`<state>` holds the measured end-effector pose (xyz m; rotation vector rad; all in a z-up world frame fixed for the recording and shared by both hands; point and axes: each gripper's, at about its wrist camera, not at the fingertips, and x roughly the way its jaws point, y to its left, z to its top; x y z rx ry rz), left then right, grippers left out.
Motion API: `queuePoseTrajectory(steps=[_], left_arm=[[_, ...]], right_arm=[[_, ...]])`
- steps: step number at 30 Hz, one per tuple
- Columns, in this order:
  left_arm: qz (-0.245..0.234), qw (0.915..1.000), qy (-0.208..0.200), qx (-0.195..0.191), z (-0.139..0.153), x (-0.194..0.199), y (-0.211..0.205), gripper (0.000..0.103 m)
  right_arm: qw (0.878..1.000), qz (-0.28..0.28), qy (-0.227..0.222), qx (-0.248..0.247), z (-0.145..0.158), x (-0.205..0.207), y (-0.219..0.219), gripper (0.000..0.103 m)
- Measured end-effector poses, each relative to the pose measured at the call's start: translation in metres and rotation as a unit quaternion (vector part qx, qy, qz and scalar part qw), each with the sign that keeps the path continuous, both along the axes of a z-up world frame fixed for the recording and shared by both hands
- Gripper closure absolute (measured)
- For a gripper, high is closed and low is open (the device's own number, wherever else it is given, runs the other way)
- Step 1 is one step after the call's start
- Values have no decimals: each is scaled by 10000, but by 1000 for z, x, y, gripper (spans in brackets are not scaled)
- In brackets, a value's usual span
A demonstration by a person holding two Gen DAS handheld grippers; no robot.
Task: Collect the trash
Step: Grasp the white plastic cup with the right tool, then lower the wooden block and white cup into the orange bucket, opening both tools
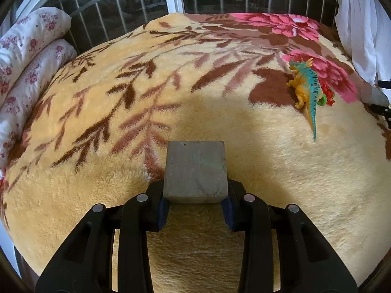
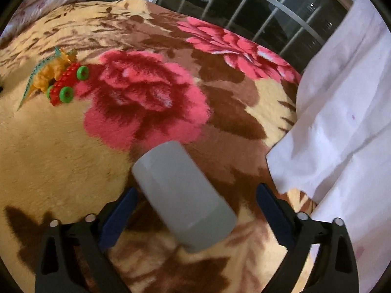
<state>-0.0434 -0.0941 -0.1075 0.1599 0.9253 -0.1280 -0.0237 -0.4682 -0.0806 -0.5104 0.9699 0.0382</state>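
Left gripper (image 1: 195, 211): we are clamping a grey block (image 1: 195, 171) between the blue pads, and it is sticking out forward above the blanket (image 1: 102, 195).
Right gripper (image 2: 195, 210): we are holding the jaws wide apart around a grey cup (image 2: 183, 202); the cup is lying slantwise between the fingers, and neither blue pad is pressing on it.
Grey cup: it is lying on its side on the brown part of the blanket, just below the big pink flower pattern; the left wrist view is catching it at the far right edge (image 1: 375, 95).
Toys: we are seeing an orange and teal dinosaur (image 1: 306, 88) lying on the blanket, with a red wheeled toy (image 2: 66, 85) with green wheels touching it, both well apart from the cup.
Surroundings: a white cloth (image 2: 342, 122) is hanging at the right, floral pillows (image 1: 27, 56) are stacked at the left, and a barred window (image 1: 117, 2) is standing behind the bed.
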Motion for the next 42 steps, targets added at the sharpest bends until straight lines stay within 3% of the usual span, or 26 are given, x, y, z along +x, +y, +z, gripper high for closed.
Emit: queuePoseTrajectory(steps=[2,8,16,25,30,33,38,40,42], left_arm=[[8,10000,-4,1,0,0,0,69],[1,10000,-8,9,0,0,1,69],[-6,10000,-2,-30,-1,0,2,69],[-25,10000,-64,-44,-1,-1,3,69],[-26,9999,-99,-41,-1,-2,3,69],[-15,9999,-137,-37,-1,-2,2,69],[4,9999,-144,-21,-1,-3,2,69],[17,9998,-173,-3,-1,-4,2,69],[41,9998,-211,-24,0,-4,2,69]], right_arm=[[9999,27,137,-24,-4,10,-1,18],[9978,108,632,145,-14,26,9,44],[9922,-614,949,533,-14,30,11,46],[9805,-1660,645,828,-3,17,15,51],[9604,-2135,398,1743,14,-7,19,52],[9407,-2224,351,2537,18,-23,24,52],[8841,-2363,355,4017,19,-48,36,53],[8685,-2359,339,4346,20,-60,48,54],[8624,-2258,326,4519,20,-70,64,54]])
